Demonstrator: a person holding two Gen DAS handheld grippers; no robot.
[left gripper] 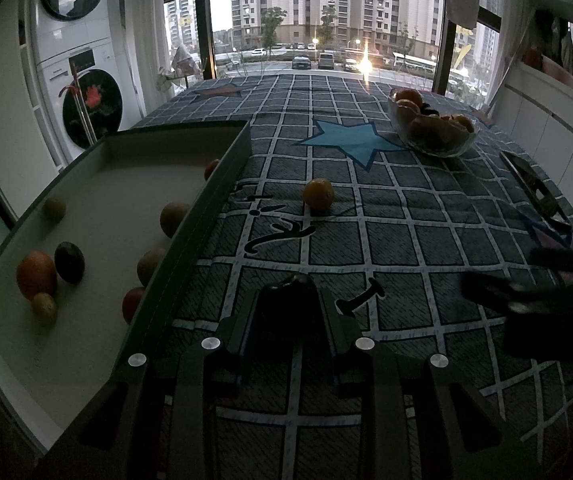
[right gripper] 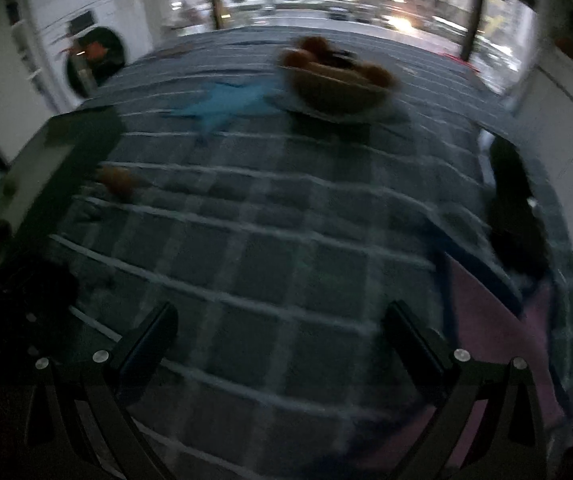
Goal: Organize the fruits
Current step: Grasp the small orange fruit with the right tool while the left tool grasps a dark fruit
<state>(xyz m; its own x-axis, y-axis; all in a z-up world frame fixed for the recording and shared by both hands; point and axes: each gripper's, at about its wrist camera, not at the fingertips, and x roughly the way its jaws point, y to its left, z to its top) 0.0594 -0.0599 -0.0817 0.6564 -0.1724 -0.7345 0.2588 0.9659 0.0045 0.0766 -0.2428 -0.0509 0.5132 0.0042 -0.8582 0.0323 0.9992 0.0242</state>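
My left gripper is shut on a dark plum-like fruit, low over the checked cloth beside the white tray. The tray holds several fruits, among them an orange and a dark plum. A loose orange lies on the cloth right of the tray. A glass bowl with several fruits stands at the back right. My right gripper is open and empty above the cloth; its view is blurred. It shows the bowl ahead and the loose orange at left.
The right gripper shows as a dark blur at the right of the left wrist view. A dark flat object lies near the table's right edge. Stacked washing machines stand left of the table, windows behind.
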